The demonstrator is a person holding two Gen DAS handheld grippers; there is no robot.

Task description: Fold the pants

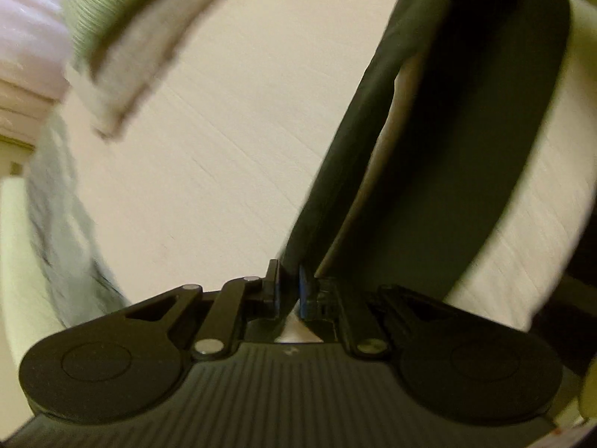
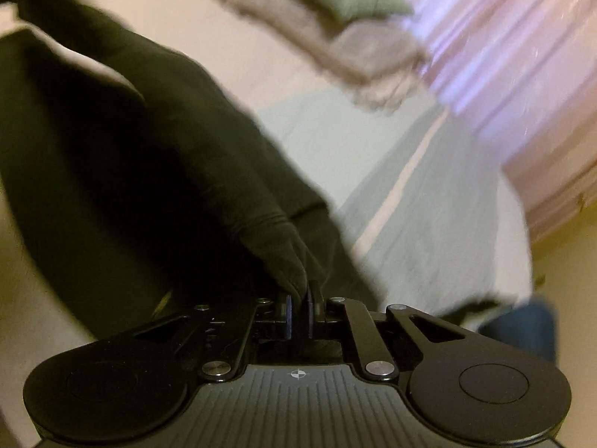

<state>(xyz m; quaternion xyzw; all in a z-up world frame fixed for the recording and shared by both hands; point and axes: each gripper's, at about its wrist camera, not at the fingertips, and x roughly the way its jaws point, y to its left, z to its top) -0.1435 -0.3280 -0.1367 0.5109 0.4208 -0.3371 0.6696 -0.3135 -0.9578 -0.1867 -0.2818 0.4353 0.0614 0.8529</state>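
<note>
The dark olive-green soft fabric pants point(image 1: 447, 119) hang between the two grippers, lifted clear of the cream-white bed sheet point(image 1: 231, 142); the left gripper point(image 1: 288, 291) has its jaws nearly together, pinching a thin edge of the cloth, and from there the garment runs up and away to the right in a long band that loops back on itself; the right gripper point(image 2: 299, 315) likewise has its jaws narrow, clamped on a small bunched tip of the same pants point(image 2: 149, 142), whose bulk spreads up and to the left of those jaws. The long axis of the garment therefore seems to run from one grip to the other, with slack sagging between them; neither hand looks nearer to the free cloth than the other, so the fold probably turns on carrying both held ends the same way over the bed. A pale grey-green folded blanket point(image 2: 429, 224) lies on the bed past the right gripper; a sage-green ribbed pillow point(image 1: 112, 3) and beige folded cloth point(image 1: 138, 63) sit farther off, well apart from the pants; both views are blurred.
</note>
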